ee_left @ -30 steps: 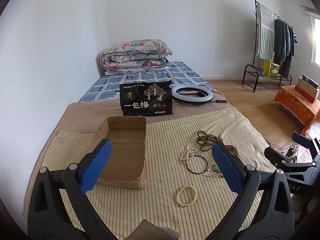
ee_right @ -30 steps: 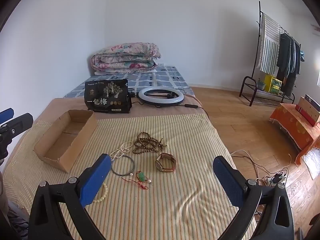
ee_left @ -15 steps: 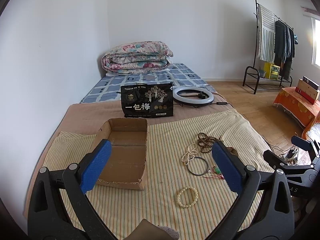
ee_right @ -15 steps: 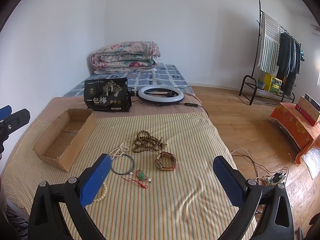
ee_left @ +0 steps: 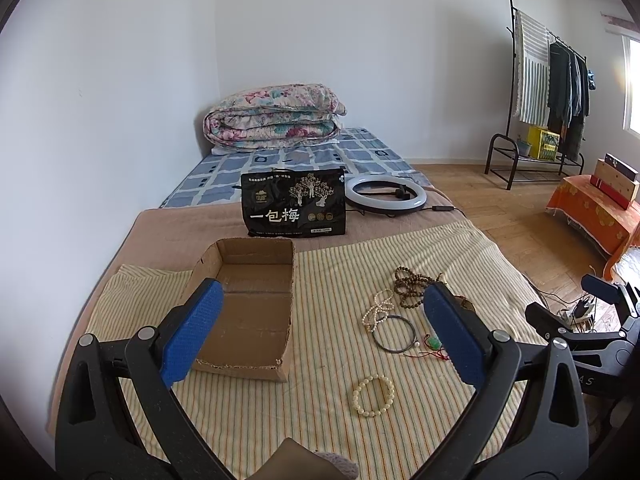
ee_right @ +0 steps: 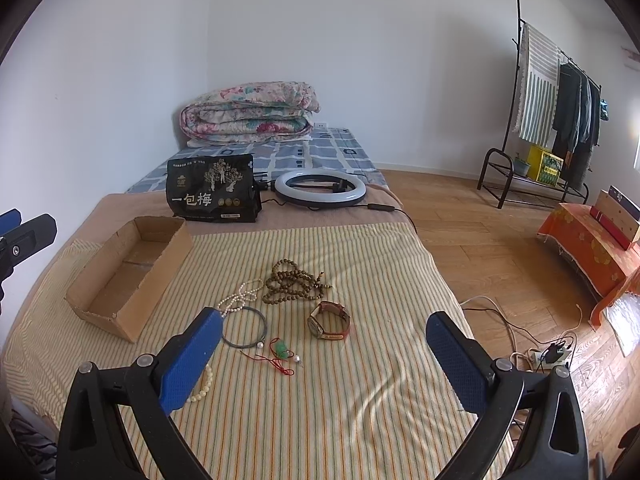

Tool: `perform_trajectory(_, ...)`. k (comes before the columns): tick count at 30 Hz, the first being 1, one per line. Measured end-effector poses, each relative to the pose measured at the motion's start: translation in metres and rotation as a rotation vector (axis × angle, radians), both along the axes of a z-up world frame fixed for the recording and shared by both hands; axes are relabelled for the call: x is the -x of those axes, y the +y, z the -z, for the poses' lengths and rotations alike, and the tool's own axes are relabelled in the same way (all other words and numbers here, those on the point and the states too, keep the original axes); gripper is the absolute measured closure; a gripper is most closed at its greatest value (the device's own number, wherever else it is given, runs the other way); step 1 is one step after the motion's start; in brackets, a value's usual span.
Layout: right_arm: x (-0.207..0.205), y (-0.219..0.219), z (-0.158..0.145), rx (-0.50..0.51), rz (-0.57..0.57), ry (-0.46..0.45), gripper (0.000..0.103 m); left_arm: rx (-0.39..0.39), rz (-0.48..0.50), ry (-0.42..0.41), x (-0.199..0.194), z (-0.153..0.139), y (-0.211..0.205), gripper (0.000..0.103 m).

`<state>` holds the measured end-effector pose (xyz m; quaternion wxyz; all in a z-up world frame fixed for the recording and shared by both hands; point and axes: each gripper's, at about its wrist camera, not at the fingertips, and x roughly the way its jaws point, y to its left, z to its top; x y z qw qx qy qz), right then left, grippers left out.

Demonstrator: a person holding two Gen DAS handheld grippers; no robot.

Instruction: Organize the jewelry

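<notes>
Both the left gripper and right gripper gape wide, holding nothing. Only the right view shows the watch; the left view maybe hides it behind a finger, low right.

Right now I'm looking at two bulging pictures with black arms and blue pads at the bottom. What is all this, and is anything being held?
No robot here: a person holds a two-finger gripper in each hand, each carrying a wide-angle camera. One picture looks past the left gripper, the other past the right gripper. Both are open and hold nothing. On the striped bedcover lie an empty cardboard box, a white bead bracelet, a brown bead necklace, a pearl strand, a dark bangle, a green pendant on red cord and a brown-strapped wristwatch.
</notes>
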<state>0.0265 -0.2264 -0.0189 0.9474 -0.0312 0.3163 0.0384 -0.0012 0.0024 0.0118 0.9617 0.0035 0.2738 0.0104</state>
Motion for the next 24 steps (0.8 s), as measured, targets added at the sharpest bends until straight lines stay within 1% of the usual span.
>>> perform_trajectory(24, -0.0002, -0.0007, 0.0054, 0.002, 0.001, 0.005, 0.0, 0.0, -0.002, -0.004, 0.0021, 0.0007, -0.0002, 0.001)
